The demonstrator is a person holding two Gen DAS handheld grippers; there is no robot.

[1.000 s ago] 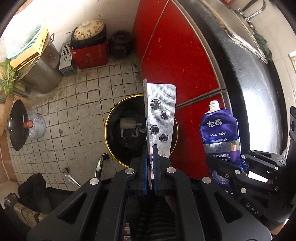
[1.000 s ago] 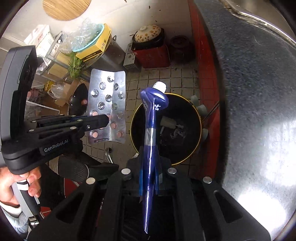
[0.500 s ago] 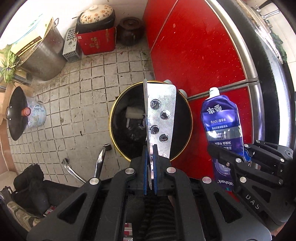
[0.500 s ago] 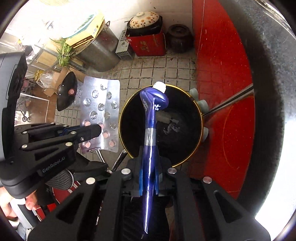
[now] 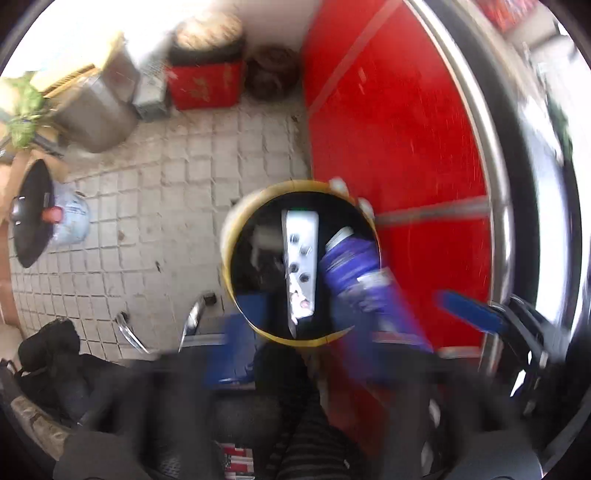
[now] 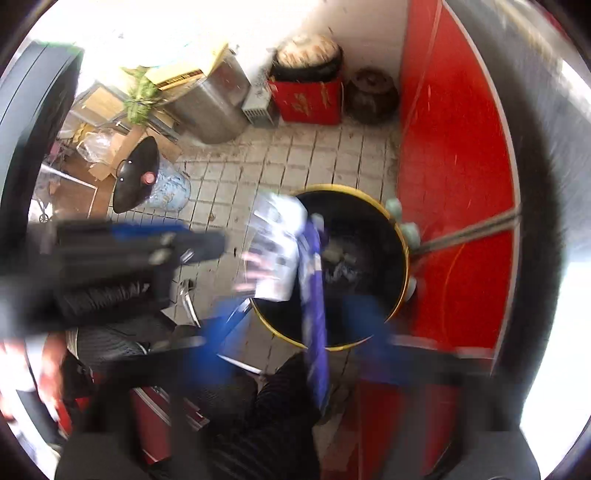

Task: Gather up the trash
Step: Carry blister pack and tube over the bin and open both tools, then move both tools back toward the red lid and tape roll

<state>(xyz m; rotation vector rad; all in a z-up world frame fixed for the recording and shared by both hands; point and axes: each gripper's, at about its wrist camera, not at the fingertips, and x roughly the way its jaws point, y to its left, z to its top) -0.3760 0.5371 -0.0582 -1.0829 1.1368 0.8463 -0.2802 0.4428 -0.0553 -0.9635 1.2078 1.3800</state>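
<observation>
Both views motion-blurred: gripper fingers (image 5: pixel 236 350) smeared, pouch (image 6: pixel 314 295) streaked, blister pack (image 6: pixel 273 251) hazy; bin (image 5: pixel 229 240) btm hidden.

- Pale, grimy tiled floor (image 5: pixel 155 206) below and ahead of the gripper.
- Glossy red cabinet doors (image 5: pixel 391 147) to its right, under a dark speckled counter edge (image 6: pixel 532 147).
- White wall (image 6: pixel 369 33) far ahead, washed out by glare.
- Against that wall: red box (image 6: pixel 308 101), big steel pot (image 6: pixel 210 107), dark jar (image 6: pixel 373 96).
</observation>
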